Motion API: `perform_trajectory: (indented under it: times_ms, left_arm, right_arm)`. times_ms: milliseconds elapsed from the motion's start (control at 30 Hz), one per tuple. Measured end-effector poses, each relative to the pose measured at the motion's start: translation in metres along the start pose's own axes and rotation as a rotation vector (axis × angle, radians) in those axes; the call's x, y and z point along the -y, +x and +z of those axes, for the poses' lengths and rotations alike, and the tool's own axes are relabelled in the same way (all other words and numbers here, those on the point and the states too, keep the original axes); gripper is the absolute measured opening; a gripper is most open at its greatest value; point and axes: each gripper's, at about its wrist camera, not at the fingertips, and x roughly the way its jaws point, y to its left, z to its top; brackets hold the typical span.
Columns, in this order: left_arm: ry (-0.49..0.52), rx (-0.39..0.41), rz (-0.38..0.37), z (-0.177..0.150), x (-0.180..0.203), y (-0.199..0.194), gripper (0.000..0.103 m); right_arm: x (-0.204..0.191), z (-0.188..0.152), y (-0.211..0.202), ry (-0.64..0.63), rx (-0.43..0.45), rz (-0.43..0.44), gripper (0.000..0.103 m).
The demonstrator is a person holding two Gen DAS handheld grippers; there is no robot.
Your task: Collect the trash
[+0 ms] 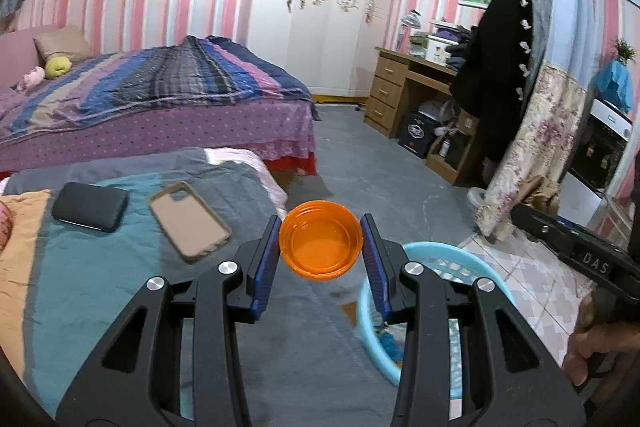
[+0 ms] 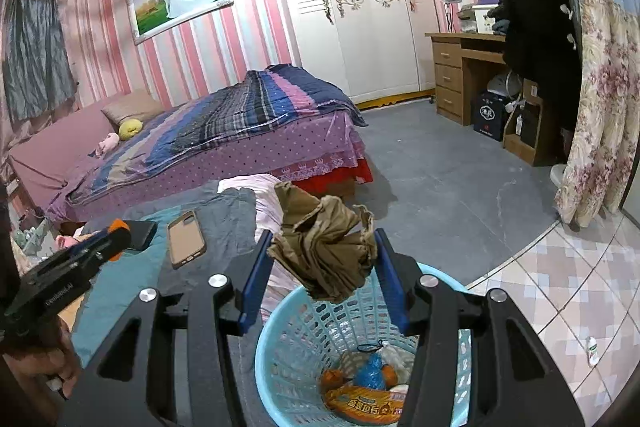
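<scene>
Up front in the left wrist view, the left gripper [image 1: 321, 247] has its fingers pinched on an orange lid [image 1: 321, 245], held up just left of the blue basket [image 1: 430, 251]; phone [image 1: 90, 206] and phone case [image 1: 189, 221] sit on the blanket, far left. Over in the right wrist view, the right gripper [image 2: 322, 265] clamps crumpled brown paper [image 2: 325, 247] right above the basket's far rim. Basket already holds wrappers [image 2: 362, 405], so I'd say partway done, two drops left.

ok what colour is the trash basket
Light blue, with a lattice wall; the basket shows best in the right wrist view, below the right gripper.
</scene>
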Motion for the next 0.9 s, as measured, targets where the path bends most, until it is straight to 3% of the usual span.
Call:
perform_trajectory:
  times_ms: [100,267,400,500,600,767,900]
  left_arm:
    - [0.019,-0.023,-0.037,-0.004,0.017,0.008,0.039]
    - [0.048,-0.064,-0.076,-0.011,0.044,0.023,0.04]
    - [0.052,-0.1,-0.124,-0.018,0.06,0.036,0.078]
    - [0.053,-0.079,-0.115,-0.017,0.061,0.032,0.082]
    - [0.048,-0.04,-0.072,-0.013,0.045,0.016,0.087]
    - [0.012,0.033,0.067,-0.01,-0.014,-0.027,0.097]
    - [0.015,0.061,0.241,-0.018,-0.067,-0.067,0.098]
  right_arm:
    - [0.01,0.003,0.0,0.015,-0.003,0.002,0.069]
    - [0.029,0.006,-0.016,0.115,0.079,0.047,0.073]
    - [0.037,0.004,-0.023,0.173,0.126,0.047,0.073]
    - [0.043,0.002,-0.022,0.214,0.138,0.056,0.073]
    - [0.037,0.004,-0.018,0.196,0.128,0.062,0.073]
    - [0.018,0.01,-0.012,0.125,0.114,0.108,0.077]
    - [-0.019,0.008,-0.003,0.044,0.085,0.151,0.081]
